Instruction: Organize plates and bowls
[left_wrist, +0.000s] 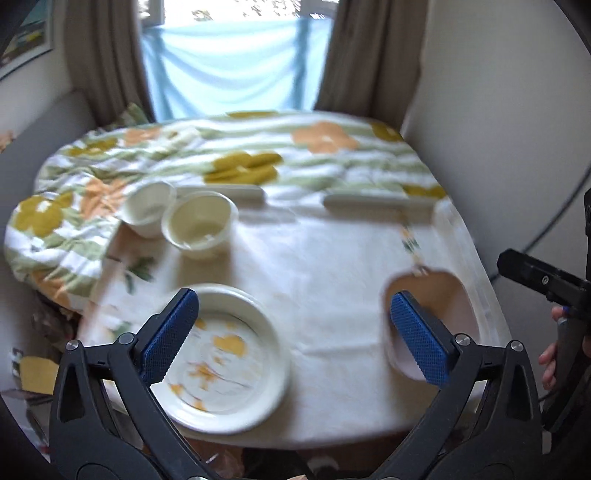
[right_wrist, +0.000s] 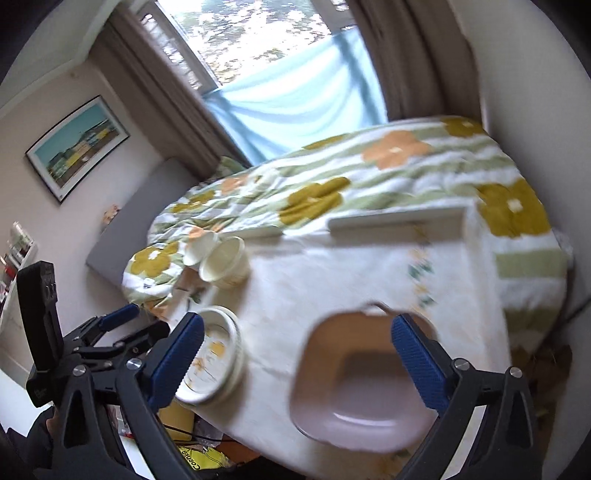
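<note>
A white plate with yellow flowers sits at the table's near left edge; it also shows in the right wrist view. A square pink bowl sits at the near right, also in the right wrist view. Two cream bowls stand side by side further back on the left, seen too in the right wrist view. My left gripper is open and empty above the near edge, between plate and pink bowl. My right gripper is open and empty just before the pink bowl.
The table has a white cloth; a flowered duvet lies over its far part. Two flat white pieces lie at the cloth's back edge. Walls stand close on the right, a window with curtains behind. Clutter lies below the near edge.
</note>
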